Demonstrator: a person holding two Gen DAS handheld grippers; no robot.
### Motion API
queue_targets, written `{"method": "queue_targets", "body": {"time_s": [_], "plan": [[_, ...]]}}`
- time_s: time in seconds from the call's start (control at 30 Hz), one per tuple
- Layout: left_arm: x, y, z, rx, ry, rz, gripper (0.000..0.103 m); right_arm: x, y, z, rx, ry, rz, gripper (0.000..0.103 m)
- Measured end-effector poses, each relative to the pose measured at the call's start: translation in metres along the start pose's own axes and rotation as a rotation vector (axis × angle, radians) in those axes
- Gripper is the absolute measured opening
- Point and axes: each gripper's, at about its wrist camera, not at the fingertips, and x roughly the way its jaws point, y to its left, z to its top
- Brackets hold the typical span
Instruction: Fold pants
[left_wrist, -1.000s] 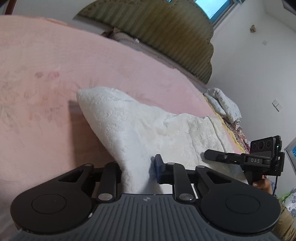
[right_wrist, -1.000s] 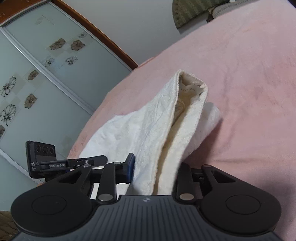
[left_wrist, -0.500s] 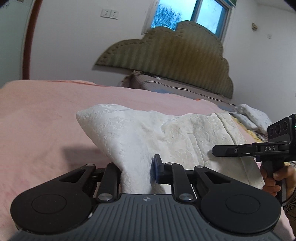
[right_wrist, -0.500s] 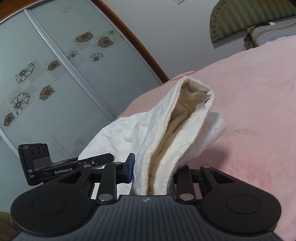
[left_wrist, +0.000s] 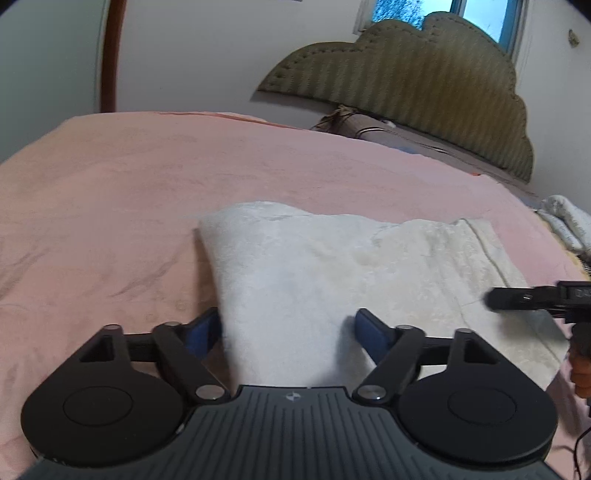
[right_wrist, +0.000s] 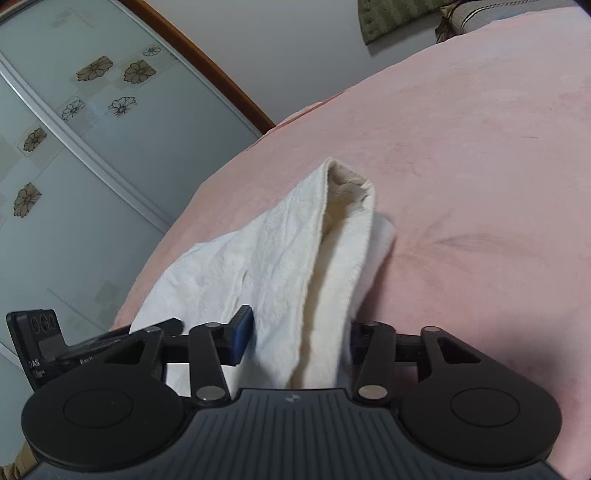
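The white textured pants (left_wrist: 332, 273) lie folded on the pink bed (left_wrist: 110, 206). My left gripper (left_wrist: 288, 328) is open, its blue pads spread on either side of the near edge of the cloth. In the right wrist view the pants (right_wrist: 288, 266) run away from me with the folded waistband end (right_wrist: 347, 184) raised. My right gripper (right_wrist: 295, 336) has its jaws apart around the cloth, which fills the gap between them. The right gripper shows at the right edge of the left wrist view (left_wrist: 539, 299); the left gripper shows at lower left of the right wrist view (right_wrist: 74, 343).
An olive padded headboard (left_wrist: 424, 74) stands at the far end of the bed. Patterned bedding (left_wrist: 569, 221) lies at the bed's right side. A sliding wardrobe door with flower prints (right_wrist: 74, 147) stands to the left, beyond the bed's edge.
Both grippers have opened: their jaws were shut on the pants and now stand apart. The cloth has dropped lower onto the bed.
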Motion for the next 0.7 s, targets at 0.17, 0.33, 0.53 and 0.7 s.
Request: {"method": "queue_targets", "body": {"time_s": [0.17,0.33,0.53,0.7], "plan": [[-0.035,0.007,-0.006,-0.057,-0.047,0.096,0.086,-0.045,0.022,-0.016,-0.087,-0.124,-0.205,0.059],[-0.078,-0.015,-0.023,-0.047,-0.119,0.143,0.086,-0.075,0.083,-0.042,-0.319,-0.236,-0.183,0.059],[-0.059,-0.056,-0.044,0.135,-0.022,0.155,0.093,-0.034,0.097,-0.065,-0.380,-0.067,-0.264,0.056],[-0.075,-0.058,-0.051,0.106,-0.055,0.173,0.091,-0.050,0.114,-0.088,-0.415,-0.129,-0.336,0.058]]}}
